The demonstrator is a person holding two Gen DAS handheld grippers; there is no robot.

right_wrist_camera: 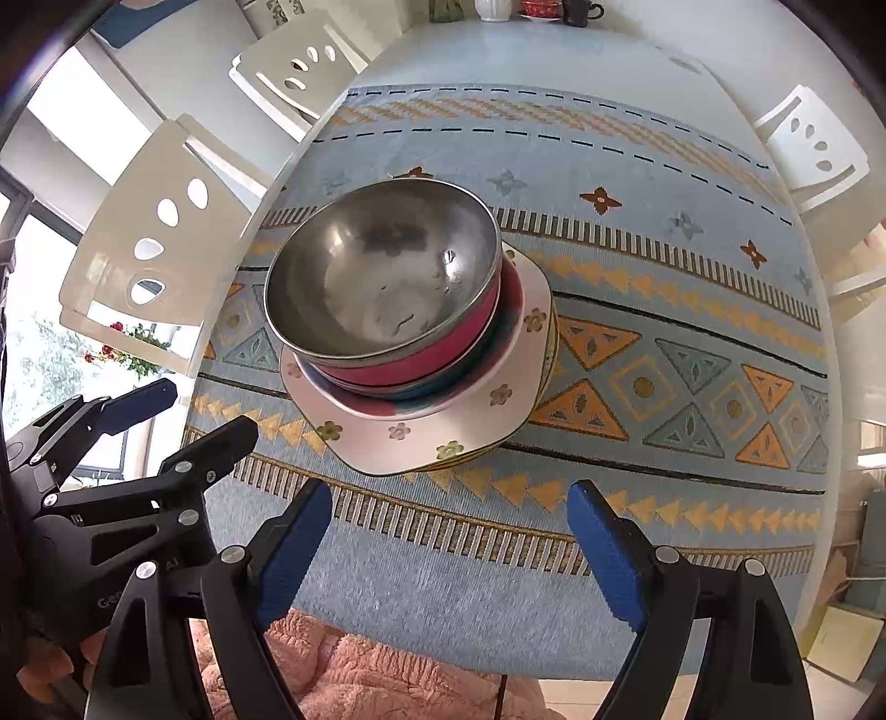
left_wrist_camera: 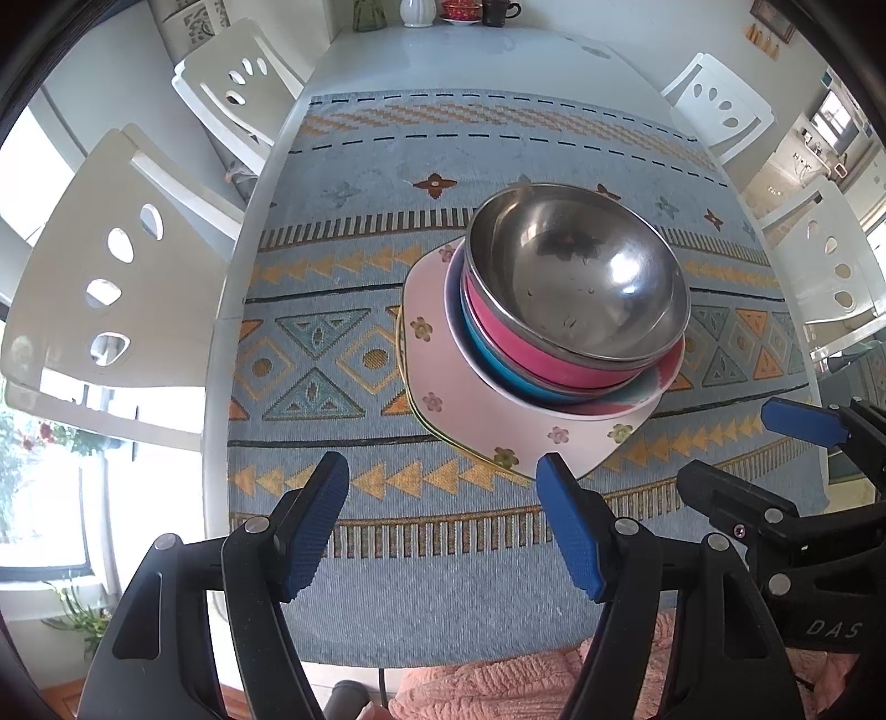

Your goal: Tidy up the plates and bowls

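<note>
Two grippers, both with their blue-padded jaws spread wide and nothing between them. The left gripper (left_wrist_camera: 443, 520) hangs over the near edge of the table, its right pad just short of the flowered plate's near corner, no contact as far as I can see. The right gripper (right_wrist_camera: 451, 545) sits beside it, also over the near edge, apart from the stack.

All the dishes are in one pile, sitting on the patterned blue table runner (left_wrist_camera: 343, 343) roughly mid-table, a bit toward the near edge. Bottom to top: a squarish pink plate with little flowers (left_wrist_camera: 443, 382) (there's a yellowish rim peeking out under it, so probably another plate below, can't say for sure), then a round plate with a pink and blue rim (left_wrist_camera: 642, 387), then a blue bowl (left_wrist_camera: 487, 343), a pink bowl (left_wrist_camera: 515, 338), and a steel bowl (left_wrist_camera: 576, 277) nested on top. The steel one sits slightly tilted in the pink one.

White chairs (left_wrist_camera: 111, 260) stand along both long sides of the white table (left_wrist_camera: 221, 354). At the far end there's a white vase (left_wrist_camera: 416, 12), a dark mug (left_wrist_camera: 498, 11) and a red cup on a saucer (left_wrist_camera: 460, 12).
</note>
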